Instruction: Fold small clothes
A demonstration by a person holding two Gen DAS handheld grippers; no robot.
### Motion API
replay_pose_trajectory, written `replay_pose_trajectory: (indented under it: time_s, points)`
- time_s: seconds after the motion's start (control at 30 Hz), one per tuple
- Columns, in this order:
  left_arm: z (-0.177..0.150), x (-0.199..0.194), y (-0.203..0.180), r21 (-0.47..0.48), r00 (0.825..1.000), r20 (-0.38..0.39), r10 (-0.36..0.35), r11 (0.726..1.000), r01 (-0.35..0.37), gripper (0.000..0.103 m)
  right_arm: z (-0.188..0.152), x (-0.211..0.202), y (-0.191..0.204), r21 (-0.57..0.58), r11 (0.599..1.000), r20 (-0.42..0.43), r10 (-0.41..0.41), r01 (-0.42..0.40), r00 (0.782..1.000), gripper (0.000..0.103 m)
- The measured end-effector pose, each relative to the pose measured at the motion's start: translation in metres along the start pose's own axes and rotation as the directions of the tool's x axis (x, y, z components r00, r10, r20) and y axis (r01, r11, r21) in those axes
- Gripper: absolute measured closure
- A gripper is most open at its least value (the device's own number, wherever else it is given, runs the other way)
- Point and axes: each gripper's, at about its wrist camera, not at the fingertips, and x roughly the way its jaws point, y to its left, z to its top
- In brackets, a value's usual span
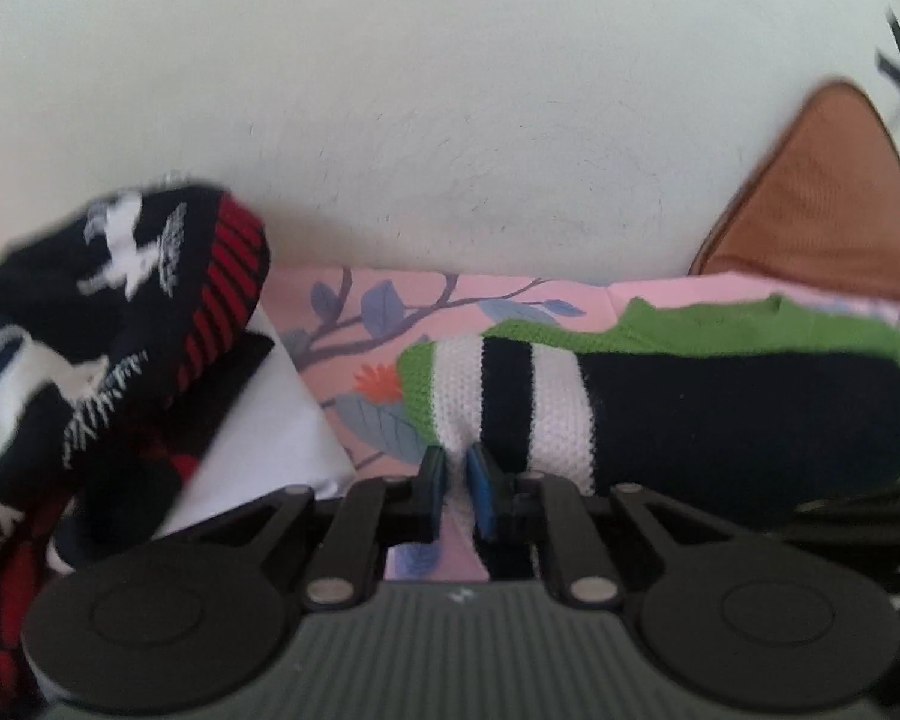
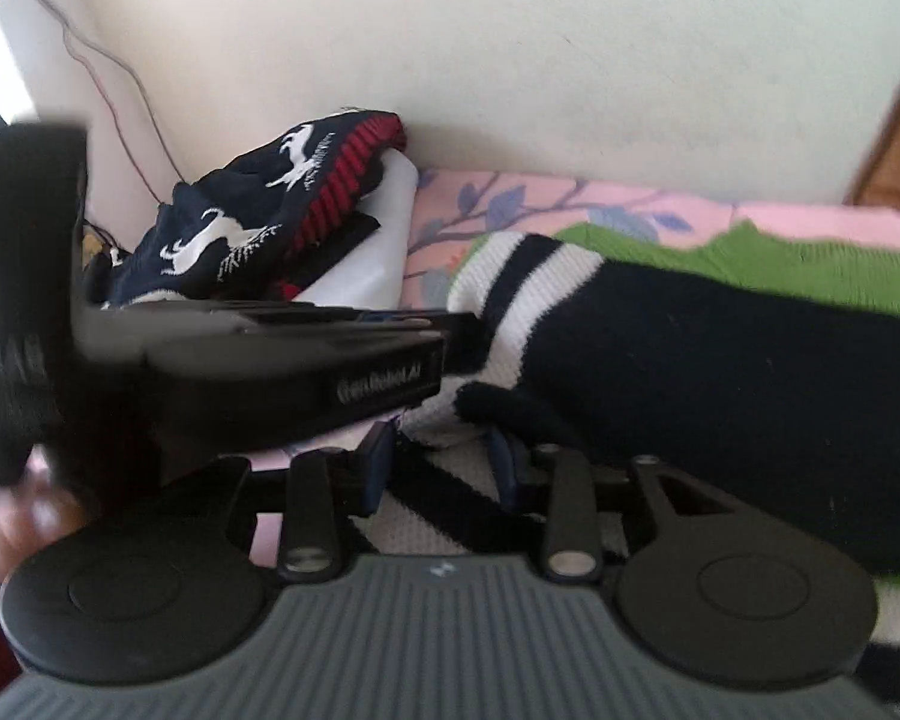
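Observation:
A knit sweater in green, white and navy stripes [image 1: 660, 396] lies on a pink floral sheet [image 1: 390, 312]. My left gripper [image 1: 456, 468] is shut on the sweater's white striped edge. In the right wrist view the same sweater [image 2: 720, 360] lies ahead, and my right gripper [image 2: 444, 456] stands partly open with striped fabric between its fingers. The left gripper's black body [image 2: 258, 360] reaches in from the left and touches the sweater's striped end.
A dark navy sweater with white horses and a red band [image 1: 120, 300] is heaped on a white pillow [image 1: 270, 438] at the left, also in the right wrist view [image 2: 270, 210]. A pale wall [image 1: 450, 120] stands behind. A brown wooden piece [image 1: 828, 198] is at right.

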Motion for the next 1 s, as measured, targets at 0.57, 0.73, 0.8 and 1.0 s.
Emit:
replay_pose_trajectory:
  time_s: [0.57, 0.73, 0.8, 1.0]
  points:
    - [0.020, -0.025, -0.079, 0.094, 0.985, 0.060, -0.165, 0.983, 0.159, 0.073, -0.132, -0.286, -0.198, 0.485, 0.677, 0.203, -0.702, 0.553, 0.682, 0.050]
    - [0.005, 0.000, -0.093, 0.107, 0.990, 0.025, -0.142, 0.985, 0.138, 0.071, -0.133, -0.258, -0.209, 0.448, 0.716, 0.206, -0.665, 0.535, 0.718, 0.033]
    - [0.004, -0.003, -0.091, 0.101, 0.989, 0.038, -0.141, 0.986, 0.136, 0.070, -0.126, -0.253, -0.216, 0.450, 0.716, 0.213, -0.667, 0.534, 0.714, 0.029]
    - [0.001, -0.006, -0.092, 0.122, 0.991, 0.035, -0.130, 0.985, 0.125, 0.069, -0.114, -0.264, -0.238, 0.492, 0.690, 0.223, -0.690, 0.531, 0.689, 0.086]
